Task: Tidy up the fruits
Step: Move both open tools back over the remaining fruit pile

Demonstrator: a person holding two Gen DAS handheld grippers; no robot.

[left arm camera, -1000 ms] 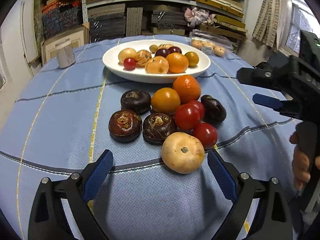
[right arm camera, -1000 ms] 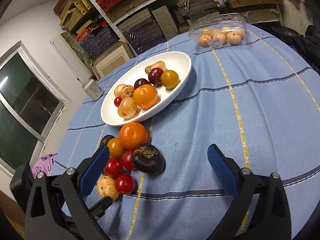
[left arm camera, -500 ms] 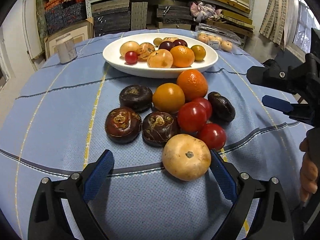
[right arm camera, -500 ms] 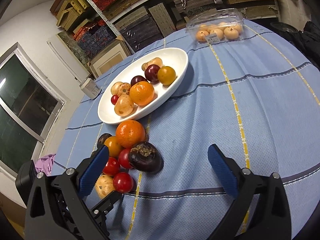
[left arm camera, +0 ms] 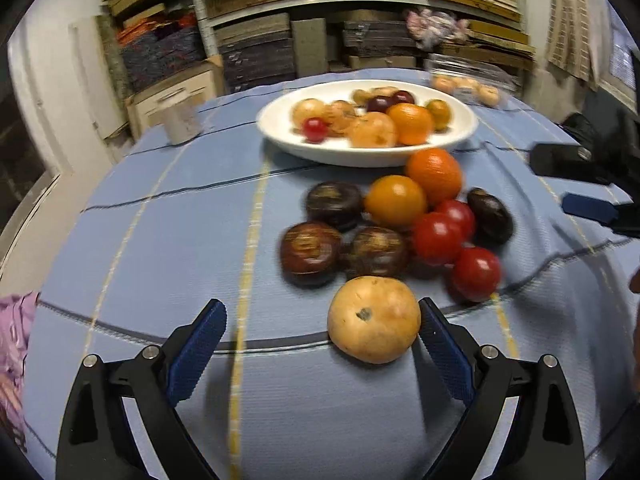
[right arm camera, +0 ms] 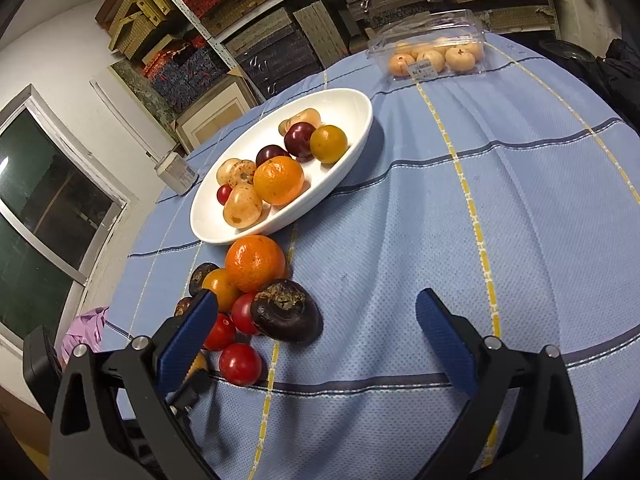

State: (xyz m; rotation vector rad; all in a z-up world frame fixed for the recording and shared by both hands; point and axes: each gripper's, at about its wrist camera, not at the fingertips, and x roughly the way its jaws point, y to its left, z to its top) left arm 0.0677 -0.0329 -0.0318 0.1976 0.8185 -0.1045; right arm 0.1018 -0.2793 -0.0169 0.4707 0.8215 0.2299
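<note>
A tan round fruit (left arm camera: 374, 318) lies on the blue cloth between the fingers of my open left gripper (left arm camera: 320, 320), close against the right pad (left arm camera: 440, 344). Behind it is a pile of dark brown fruits (left arm camera: 310, 252), red tomatoes (left arm camera: 436, 236) and oranges (left arm camera: 434, 172). A white bowl (left arm camera: 360, 156) farther back holds several mixed fruits. My right gripper (right arm camera: 316, 306) is open and hovers over the cloth right of the pile. A dark brown fruit (right arm camera: 286, 316) lies just inside its left finger (right arm camera: 192, 332).
A clear plastic box of pale fruits (right arm camera: 432, 56) stands at the far side of the round table. A small jar (left arm camera: 180, 122) sits left of the bowl. Pink cloth (right arm camera: 84, 328) hangs at the left table edge. Stacked shelves fill the background.
The left gripper has swung a little left and closer, so the tan fruit now sits by its right pad; its view is motion-blurred. The right gripper has barely shifted.
</note>
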